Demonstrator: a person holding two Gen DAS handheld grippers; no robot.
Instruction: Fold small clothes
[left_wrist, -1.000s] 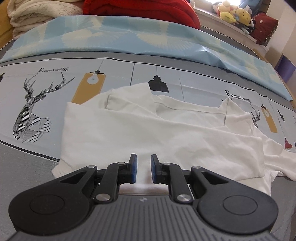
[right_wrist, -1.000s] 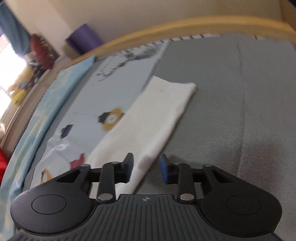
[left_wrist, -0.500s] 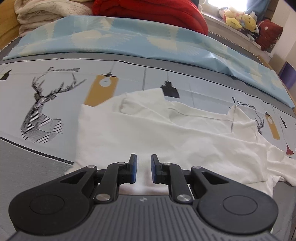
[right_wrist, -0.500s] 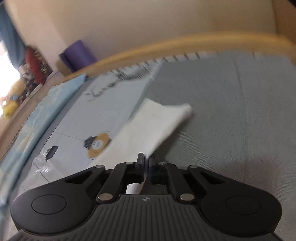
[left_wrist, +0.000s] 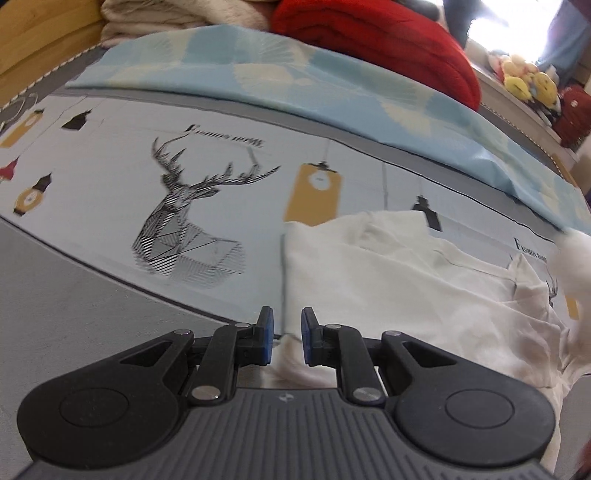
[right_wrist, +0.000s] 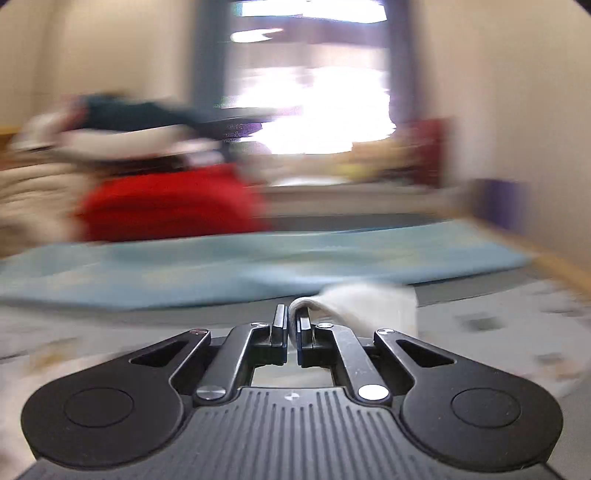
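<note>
The left gripper (left_wrist: 283, 334) sat with jaws apart over the near left edge of the white shirt (left_wrist: 406, 288) on the deer-print sheet (left_wrist: 184, 206); only the blurred right view showed the right gripper (right_wrist: 292, 326) pinched on white cloth (right_wrist: 365, 306), lifted before the blue quilt (right_wrist: 221, 269)
</note>
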